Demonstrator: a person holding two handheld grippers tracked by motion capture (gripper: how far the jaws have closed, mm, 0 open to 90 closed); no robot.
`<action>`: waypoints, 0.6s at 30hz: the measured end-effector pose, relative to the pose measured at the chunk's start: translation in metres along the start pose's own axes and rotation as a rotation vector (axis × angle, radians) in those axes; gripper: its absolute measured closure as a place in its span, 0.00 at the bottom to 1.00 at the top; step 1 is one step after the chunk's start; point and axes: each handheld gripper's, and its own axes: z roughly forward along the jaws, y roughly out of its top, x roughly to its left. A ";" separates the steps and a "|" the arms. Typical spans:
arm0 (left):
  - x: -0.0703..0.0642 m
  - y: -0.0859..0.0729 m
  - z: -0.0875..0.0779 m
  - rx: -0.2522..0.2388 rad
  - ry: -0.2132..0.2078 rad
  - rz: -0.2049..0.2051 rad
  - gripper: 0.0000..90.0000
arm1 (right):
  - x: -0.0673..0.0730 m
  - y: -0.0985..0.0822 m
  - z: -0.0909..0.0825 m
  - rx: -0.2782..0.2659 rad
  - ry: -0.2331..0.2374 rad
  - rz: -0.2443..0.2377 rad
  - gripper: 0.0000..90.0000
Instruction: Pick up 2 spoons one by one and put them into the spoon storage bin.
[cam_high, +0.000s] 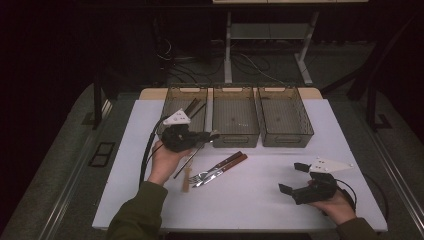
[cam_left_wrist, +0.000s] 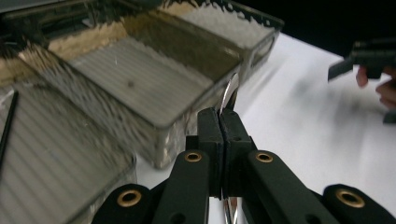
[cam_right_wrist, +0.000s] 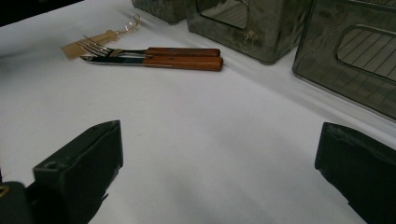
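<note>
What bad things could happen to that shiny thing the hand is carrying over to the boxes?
1. The left tool pinches a thin shiny metal utensil by a narrow bit, so it might slip out before it is over a bin.
2. It hangs close to the middle bin's front wall and could knock against it.
3. A dark stick slants just under that hand, near the wood-handled fork and knife; a dropped utensil could scatter them.

Three smoked clear plastic bins (cam_high: 235, 117) in a row; just before the middle bin, wooden-handled fork (cam_right_wrist: 154, 51) and knife (cam_right_wrist: 161, 61) touching.
</note>
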 end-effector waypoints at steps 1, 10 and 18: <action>0.001 0.004 0.002 -0.006 0.007 0.003 0.99 | 0.000 0.000 0.000 0.000 0.001 0.001 0.01; 0.008 0.040 0.028 -0.043 0.044 -0.007 0.99 | 0.000 0.000 0.000 -0.004 0.002 0.002 0.01; 0.014 0.069 0.055 -0.048 0.077 -0.001 0.99 | 0.001 0.001 0.000 -0.009 0.009 0.001 0.01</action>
